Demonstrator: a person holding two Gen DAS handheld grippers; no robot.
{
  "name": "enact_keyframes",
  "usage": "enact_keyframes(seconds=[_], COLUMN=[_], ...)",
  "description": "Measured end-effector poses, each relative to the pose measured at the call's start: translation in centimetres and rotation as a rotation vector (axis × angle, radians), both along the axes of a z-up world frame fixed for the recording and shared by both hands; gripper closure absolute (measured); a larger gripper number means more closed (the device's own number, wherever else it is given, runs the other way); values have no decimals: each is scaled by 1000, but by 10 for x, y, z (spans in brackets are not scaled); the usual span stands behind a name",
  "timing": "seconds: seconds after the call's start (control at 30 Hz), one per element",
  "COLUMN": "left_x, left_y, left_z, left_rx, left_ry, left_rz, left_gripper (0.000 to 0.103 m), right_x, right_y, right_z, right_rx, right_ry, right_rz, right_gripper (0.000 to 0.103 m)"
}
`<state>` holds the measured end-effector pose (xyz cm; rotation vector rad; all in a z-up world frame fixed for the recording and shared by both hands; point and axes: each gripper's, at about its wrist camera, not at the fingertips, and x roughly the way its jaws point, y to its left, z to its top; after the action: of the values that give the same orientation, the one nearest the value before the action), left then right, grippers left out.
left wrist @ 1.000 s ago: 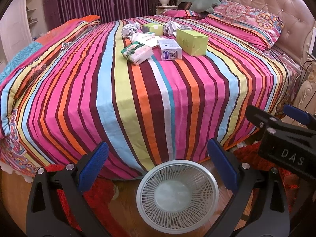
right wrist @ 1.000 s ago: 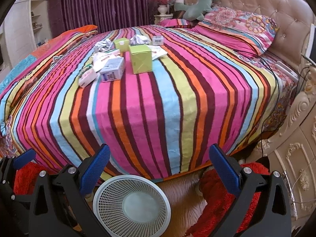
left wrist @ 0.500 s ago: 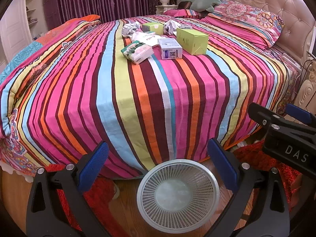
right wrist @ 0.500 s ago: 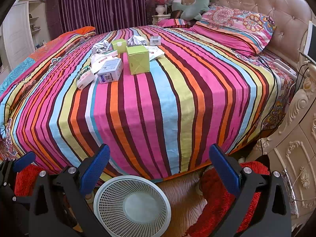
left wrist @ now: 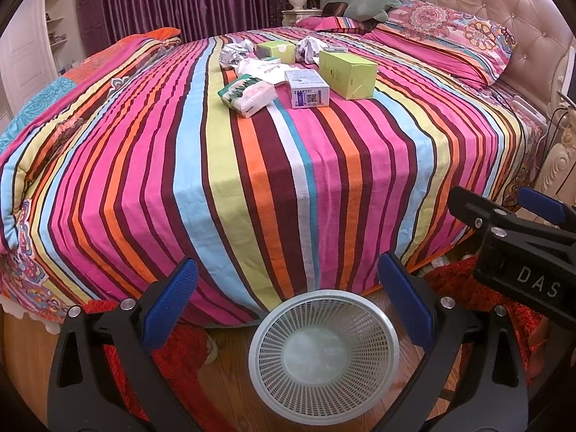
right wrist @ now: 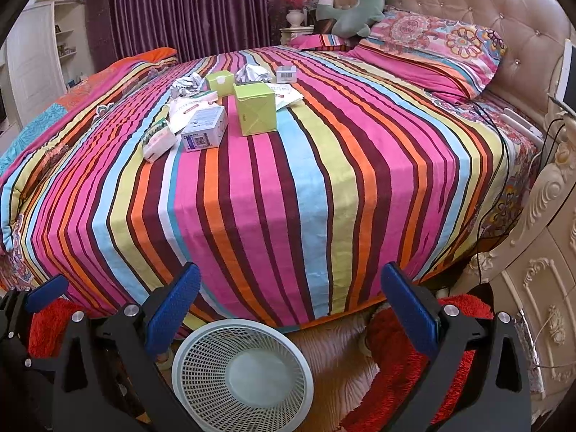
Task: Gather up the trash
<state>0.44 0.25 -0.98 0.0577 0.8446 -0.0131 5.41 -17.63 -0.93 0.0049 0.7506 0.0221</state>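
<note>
Print on the white box (left wrist: 307, 89) is too small to read; the basket (right wrist: 201, 352) is clipped by the bottom edge, and the paper packet (right wrist: 288, 94) is half hidden behind the green carton (right wrist: 256, 113).

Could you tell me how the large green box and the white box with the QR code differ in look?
The large green box is plain lime and bulkier; the white box is smaller and lower, with purple print and a QR code on the end facing the cameras. Both are cardboard, lying on the striped bedspread.

We read only "DAS" in white letters on the right tool (left wrist: 522, 212) at the lower right of the left wrist view; box (left wrist: 307, 88) print is illegible.
</note>
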Motion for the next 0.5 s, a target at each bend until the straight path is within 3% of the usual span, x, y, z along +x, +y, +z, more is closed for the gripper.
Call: enact_keyframes(seconds=[0.5], left_x=[0], left_y=[0], left_z=[0], left_rx=[-2], left_ry=[-2], left_rz=[0], left_gripper=[6], right_x=[1], right_y=[-2], right_z=[1], right_rx=[-2], right_ry=[-2], right_rz=[-3], right_gripper=[7])
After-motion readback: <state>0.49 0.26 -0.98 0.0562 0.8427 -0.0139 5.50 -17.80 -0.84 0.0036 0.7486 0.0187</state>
